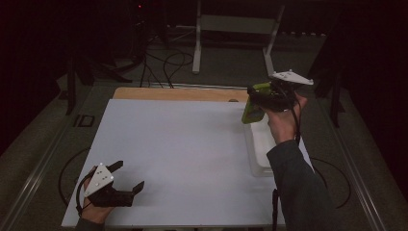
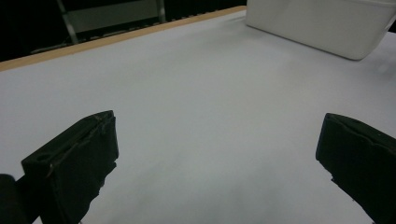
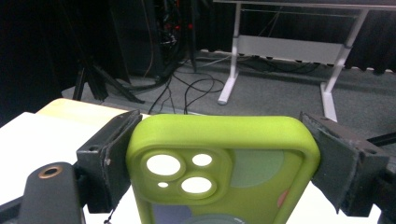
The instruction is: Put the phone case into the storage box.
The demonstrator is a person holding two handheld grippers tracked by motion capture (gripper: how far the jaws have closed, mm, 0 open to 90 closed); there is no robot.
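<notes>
A lime-green phone case with camera cut-outs is clamped across its width between the jaws of my right gripper, held in the air above the far end of a white tub. The pads press on both of its sides. My left gripper rests low at the near left corner of the white table top, jaws wide apart with only bare table between them. In the left gripper view the white tub stands farther off.
A wooden strip runs along the table's far edge. Beyond it stand a metal stand and loose cables on the floor. A dark tripod leg stands at the far left.
</notes>
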